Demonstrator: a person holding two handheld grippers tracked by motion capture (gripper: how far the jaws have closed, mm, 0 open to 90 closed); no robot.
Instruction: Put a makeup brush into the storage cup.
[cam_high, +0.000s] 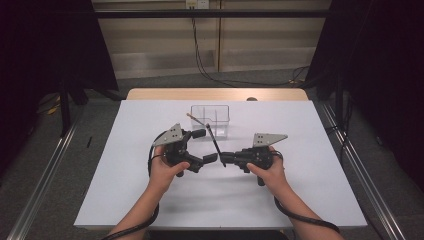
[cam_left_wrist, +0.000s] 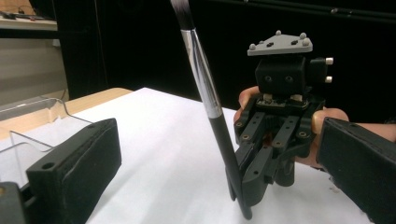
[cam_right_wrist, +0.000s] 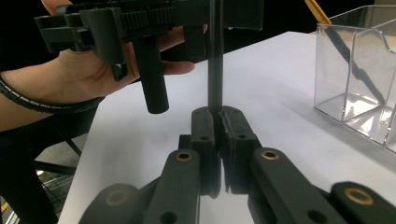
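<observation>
Here, white table, clear divided organizer at the far middle. Your right gripper is clamped on the makeup brush near its handle end, long axis upright, bristles up. Your left gripper, jaws spread wide, brackets the brush shaft without touching.

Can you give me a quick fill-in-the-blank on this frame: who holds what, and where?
1. The makeup brush is clamped by the ____ gripper.
2. The left gripper has its jaws ____.
3. The clear organiser sits on the table's ____ side.
4. Another brush leans ____ the organiser.

Missing: right; open; far; inside
</observation>
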